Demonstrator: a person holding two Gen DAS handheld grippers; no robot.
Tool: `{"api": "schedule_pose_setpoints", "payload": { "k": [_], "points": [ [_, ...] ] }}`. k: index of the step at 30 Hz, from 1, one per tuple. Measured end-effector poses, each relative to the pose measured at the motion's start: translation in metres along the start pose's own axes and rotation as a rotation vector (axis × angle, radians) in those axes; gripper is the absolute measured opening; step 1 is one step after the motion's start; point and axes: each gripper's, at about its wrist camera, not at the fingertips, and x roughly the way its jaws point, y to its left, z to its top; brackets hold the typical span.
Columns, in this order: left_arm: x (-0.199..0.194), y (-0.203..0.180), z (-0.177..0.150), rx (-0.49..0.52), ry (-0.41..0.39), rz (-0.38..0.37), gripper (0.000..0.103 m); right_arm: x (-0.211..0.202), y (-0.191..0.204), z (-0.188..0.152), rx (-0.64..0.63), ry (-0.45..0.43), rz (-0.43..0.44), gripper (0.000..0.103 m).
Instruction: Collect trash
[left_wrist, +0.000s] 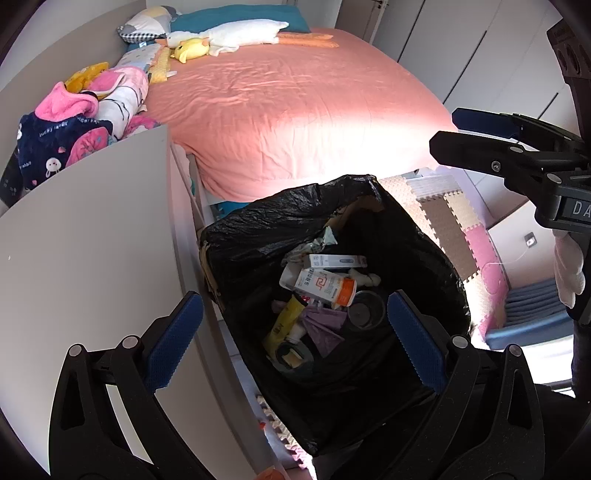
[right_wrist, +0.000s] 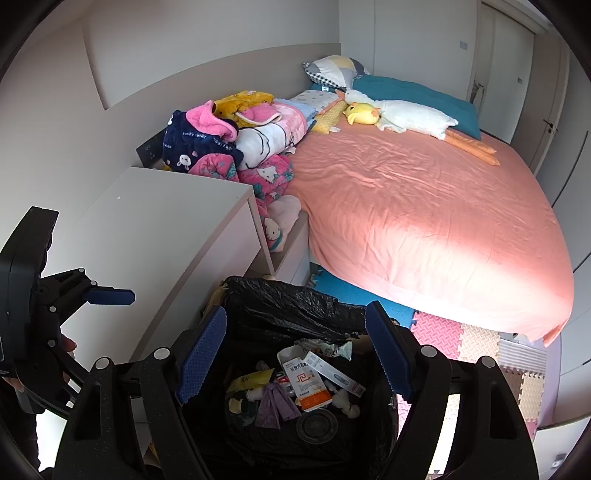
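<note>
A bin lined with a black trash bag (left_wrist: 258, 236) (right_wrist: 288, 306) stands on the floor between the white cabinet and the bed. Inside lie a white-and-orange box (left_wrist: 325, 288) (right_wrist: 306, 387), a slim white box (left_wrist: 338, 261), a yellow wrapper (left_wrist: 282, 325), purple paper (right_wrist: 273, 404) and a dark round lid (right_wrist: 317, 426). My left gripper (left_wrist: 295, 343) is open and empty above the bin. My right gripper (right_wrist: 295, 354) is open and empty above the bin too. Each gripper shows in the other's view, the right (left_wrist: 480, 136) and the left (right_wrist: 107, 295).
A white cabinet (left_wrist: 92, 229) (right_wrist: 159, 221) stands left of the bin. A bed with a pink sheet (left_wrist: 288, 107) (right_wrist: 424, 206) lies behind, with plush toys and piled clothes (right_wrist: 229, 144). Foam puzzle mats (left_wrist: 465, 236) (right_wrist: 480, 343) cover the floor.
</note>
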Motion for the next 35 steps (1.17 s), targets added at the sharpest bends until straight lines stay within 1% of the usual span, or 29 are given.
{"api": "schedule_pose_setpoints", "payload": {
  "k": [6, 15, 19, 21, 23, 25, 29, 35],
  "points": [
    [0.004, 0.001, 0.002, 0.002, 0.008, 0.013, 0.097, 0.004, -0.001, 0.001, -0.001, 0.008, -0.001, 0.078],
    [0.005, 0.012, 0.004, -0.066, -0.001, 0.034, 0.097, 0.005, -0.002, 0.001, -0.002, 0.009, -0.001, 0.078],
    [0.004, 0.013, 0.005, -0.067, -0.013, 0.049, 0.097, 0.007, -0.004, 0.0, -0.001, 0.012, -0.003, 0.078],
    [0.003, 0.013, 0.005, -0.069, -0.021, 0.045, 0.097, 0.008, -0.004, 0.0, -0.001, 0.012, -0.003, 0.078],
    [0.0, 0.014, 0.005, -0.072, -0.047, 0.03, 0.097, 0.008, -0.004, 0.0, -0.002, 0.011, -0.003, 0.078],
    [-0.003, 0.015, 0.005, -0.077, -0.067, 0.046, 0.097, 0.009, -0.005, 0.0, -0.002, 0.012, -0.004, 0.078],
    [0.0, 0.012, 0.008, -0.055, -0.045, 0.087, 0.097, 0.009, -0.007, -0.001, -0.001, 0.011, -0.004, 0.078],
    [0.001, 0.015, 0.008, -0.062, -0.03, 0.076, 0.097, 0.009, -0.007, 0.0, 0.0, 0.01, -0.004, 0.078]
  ]
}}
